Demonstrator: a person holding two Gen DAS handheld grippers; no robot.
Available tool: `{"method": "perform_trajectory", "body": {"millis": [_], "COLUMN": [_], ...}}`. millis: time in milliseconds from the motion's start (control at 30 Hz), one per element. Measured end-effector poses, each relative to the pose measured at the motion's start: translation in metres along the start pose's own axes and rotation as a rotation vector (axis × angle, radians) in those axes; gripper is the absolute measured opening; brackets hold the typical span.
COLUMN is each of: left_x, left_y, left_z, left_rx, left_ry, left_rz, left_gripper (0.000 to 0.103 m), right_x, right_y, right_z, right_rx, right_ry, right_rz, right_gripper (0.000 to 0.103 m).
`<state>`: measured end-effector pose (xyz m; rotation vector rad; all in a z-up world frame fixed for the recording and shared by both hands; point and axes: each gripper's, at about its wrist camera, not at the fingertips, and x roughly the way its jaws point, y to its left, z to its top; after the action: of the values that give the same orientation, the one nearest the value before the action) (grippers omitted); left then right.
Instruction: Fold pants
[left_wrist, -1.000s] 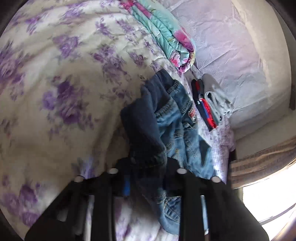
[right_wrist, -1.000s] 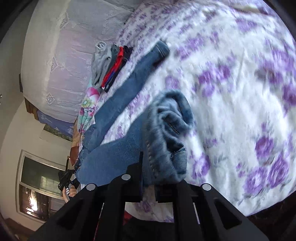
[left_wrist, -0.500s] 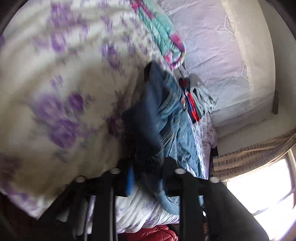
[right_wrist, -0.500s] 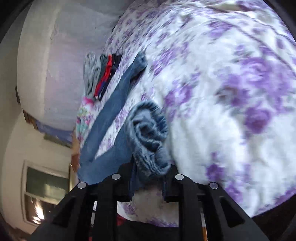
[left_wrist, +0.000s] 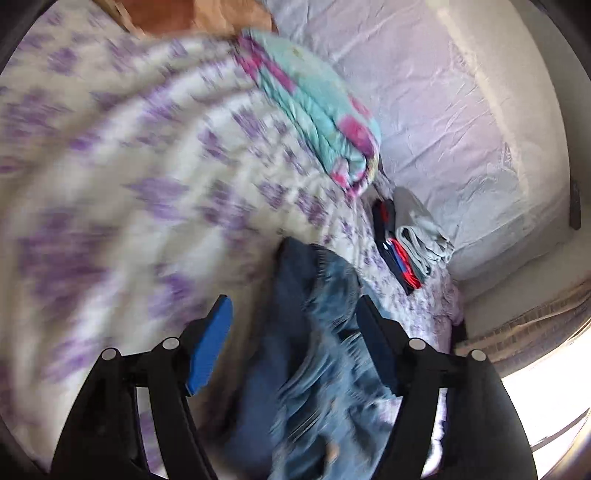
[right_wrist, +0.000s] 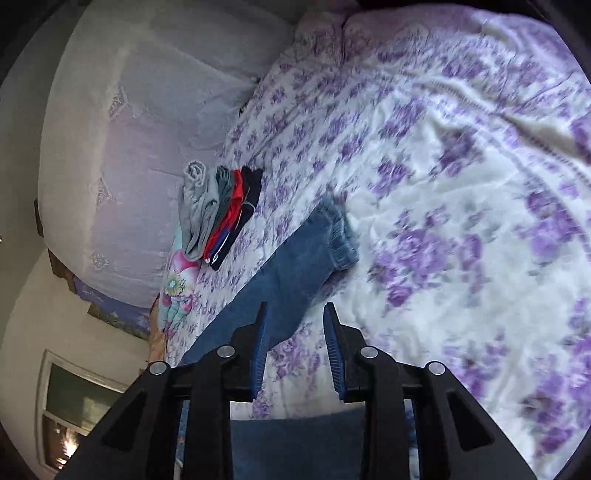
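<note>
Lying ahead of both claws, a purple-flowered bedspread (right_wrist: 443, 184) is seen across the bed, with a small stack of folded clothes (right_wrist: 221, 210) kept beyond the left finger of the right gripper (right_wrist: 295, 314), against a pale quilted headboard (right_wrist: 129, 147). A rolled turquoise and pink blanket (left_wrist: 317, 114) is seen well ahead of the left gripper (left_wrist: 291, 310), nothing standing between claws and cloth. The jeans (left_wrist: 314, 332) are spread on the bedspread, blurred, running between and under the left gripper's blue pads, which have just been opened wide and are not pressed on the denim. The right gripper's jaws have just been parted narrowly and grip nothing; a jeans leg, its cuff ahead, lies just beyond and beside the left finger.
</note>
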<state>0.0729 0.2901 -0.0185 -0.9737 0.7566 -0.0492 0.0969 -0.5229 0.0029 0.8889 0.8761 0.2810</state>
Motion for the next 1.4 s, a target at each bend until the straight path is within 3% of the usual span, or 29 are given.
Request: {"method": "perform_trajectory", "body": {"millis": [67, 133, 267, 367, 433, 467, 500, 533, 567, 600, 633, 667, 700, 733, 800, 867, 900, 933, 967, 1033, 1067, 1100, 1200, 1300, 1400], "left_x": [0.018, 0.037, 0.067, 0.082, 0.096, 0.105, 0.108, 0.110, 0.109, 0.107, 0.104, 0.098, 0.094, 0.093, 0.093, 0.095, 0.095, 0.094, 0.092, 0.086, 0.082, 0.078, 0.073, 0.086, 0.107], "left_y": [-0.009, -0.019, -0.032, -0.029, -0.028, -0.028, -0.028, -0.029, -0.029, -0.031, -0.031, -0.032, -0.034, -0.035, -0.032, -0.028, -0.025, -0.023, -0.020, -0.022, -0.024, -0.026, -0.039, -0.062, -0.079], "left_z": [0.002, 0.004, 0.015, 0.020, 0.025, 0.028, 0.029, 0.031, 0.032, 0.034, 0.035, 0.036, 0.037, 0.036, 0.033, 0.031, 0.031, 0.031, 0.033, 0.034, 0.034, 0.033, 0.030, 0.016, 0.002], "left_rx": [-0.001, 0.013, 0.000, -0.018, -0.016, -0.015, -0.012, 0.006, 0.018, 0.034, 0.037, 0.048, 0.062, 0.063, 0.054, 0.063, 0.056, 0.045, 0.031, 0.030, 0.042, 0.054, 0.102, 0.166, 0.220], "left_ry": [0.055, 0.079, 0.118, 0.131, 0.157, 0.164, 0.166, 0.146, 0.135, 0.123, 0.109, 0.090, 0.087, 0.098, 0.121, 0.138, 0.141, 0.140, 0.138, 0.121, 0.103, 0.091, 0.097, 0.161, 0.196], "left_rz": [-0.012, 0.023, 0.082, 0.095, 0.108, 0.122, 0.131, 0.158, 0.177, 0.198, 0.183, 0.150, 0.094, 0.053, 0.054, 0.092, 0.090, 0.078, 0.063, 0.065, 0.076, 0.079, 0.010, -0.056, -0.020], "left_gripper": [0.067, 0.068, 0.074, 0.079, 0.079, 0.079, 0.077, 0.072, 0.054, 0.044, 0.042, 0.028, 0.001, 0.000, 0.001, 0.012, 0.019, 0.023, 0.031, 0.044, 0.050, 0.052, 0.052, 0.052, 0.054], "right_x": [0.033, 0.058, 0.083, 0.097, 0.101, 0.103, 0.104, 0.103, 0.097, 0.091, 0.081, 0.071, 0.064, 0.056, 0.057, 0.079, 0.088, 0.092, 0.088, 0.073, 0.064, 0.053, 0.022, 0.028, 0.070], "right_y": [0.000, 0.000, -0.005, -0.012, -0.006, 0.001, 0.005, 0.014, 0.024, 0.038, 0.057, 0.073, 0.082, 0.089, 0.076, 0.029, 0.006, -0.014, -0.021, -0.022, -0.020, -0.019, 0.000, 0.045, 0.104], "right_z": [0.002, 0.004, 0.016, 0.023, 0.027, 0.028, 0.027, 0.028, 0.029, 0.030, 0.031, 0.029, 0.030, 0.028, 0.030, 0.036, 0.036, 0.036, 0.037, 0.041, 0.043, 0.046, 0.052, 0.041, 0.011], "right_rx": [0.051, 0.096, 0.158, 0.222, 0.163, 0.109, 0.068, 0.012, -0.043, -0.111, -0.198, -0.270, -0.316, -0.359, -0.344, -0.191, -0.104, -0.018, 0.030, 0.081, 0.087, 0.079, -0.014, -0.172, -0.330], "right_ry": [0.069, 0.100, 0.087, 0.068, 0.036, 0.021, 0.015, -0.005, -0.036, -0.066, -0.108, -0.146, -0.169, -0.188, -0.152, 0.004, 0.070, 0.100, 0.092, 0.066, 0.035, -0.003, -0.142, -0.099, 0.027], "right_rz": [0.000, -0.019, -0.073, -0.061, -0.068, -0.093, -0.099, -0.114, -0.115, -0.105, -0.093, -0.072, -0.052, -0.043, -0.117, -0.196, -0.206, -0.160, -0.104, -0.094, -0.107, -0.128, -0.226, -0.182, -0.080], "right_gripper": [0.030, 0.032, 0.053, 0.053, 0.037, 0.016, 0.009, 0.008, 0.007, 0.007, 0.007, 0.007, 0.007, 0.007, 0.007, 0.008, 0.007, 0.006, 0.009, 0.020, 0.032, 0.038, 0.038, 0.038, 0.038]}}
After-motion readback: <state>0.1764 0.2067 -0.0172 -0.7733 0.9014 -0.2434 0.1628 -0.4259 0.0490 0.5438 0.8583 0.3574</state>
